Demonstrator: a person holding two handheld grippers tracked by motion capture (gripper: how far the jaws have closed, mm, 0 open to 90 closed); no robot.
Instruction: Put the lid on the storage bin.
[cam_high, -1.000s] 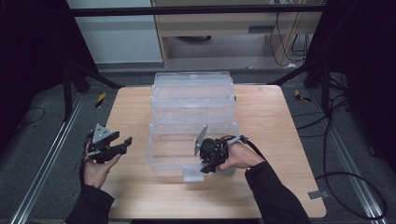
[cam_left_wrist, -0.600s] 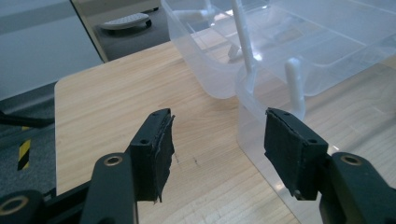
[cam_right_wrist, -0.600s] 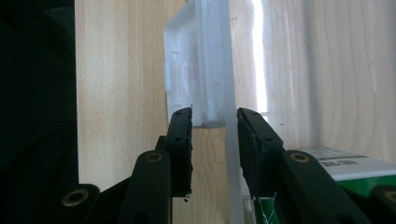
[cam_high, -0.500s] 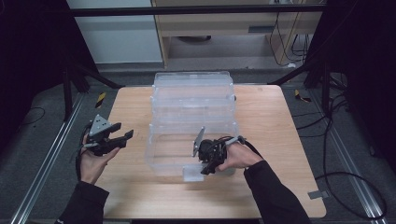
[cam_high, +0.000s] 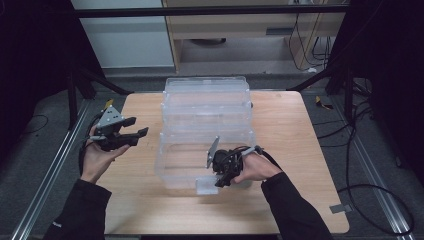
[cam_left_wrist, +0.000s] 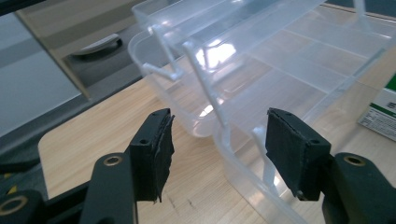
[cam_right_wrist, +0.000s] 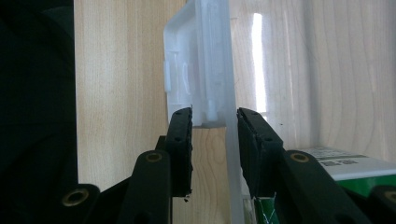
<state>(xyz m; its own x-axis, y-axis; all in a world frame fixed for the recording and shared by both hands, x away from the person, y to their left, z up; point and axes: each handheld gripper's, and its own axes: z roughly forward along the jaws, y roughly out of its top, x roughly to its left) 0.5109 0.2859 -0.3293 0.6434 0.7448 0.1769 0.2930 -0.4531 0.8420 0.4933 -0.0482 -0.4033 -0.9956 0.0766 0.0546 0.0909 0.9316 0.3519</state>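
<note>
At a wooden table (cam_high: 300, 130), a person works two grippers around stacked clear plastic bins (cam_high: 207, 125) standing mid-table. The right gripper (cam_high: 218, 176) reaches over the near bin's front wall, its jaws narrowed around the white latch (cam_right_wrist: 196, 70) and the thin wall beside it, apparently touching though not visibly pinching hard. The left gripper (cam_high: 134, 135) hovers off the bins' left side, jaws wide and empty. A green-and-white box (cam_right_wrist: 355, 170) lies inside the near bin. The bins look light, stiff and slick (thin walls may flex or crack under a hard squeeze); the rim or latch seems the surest hold.
</note>
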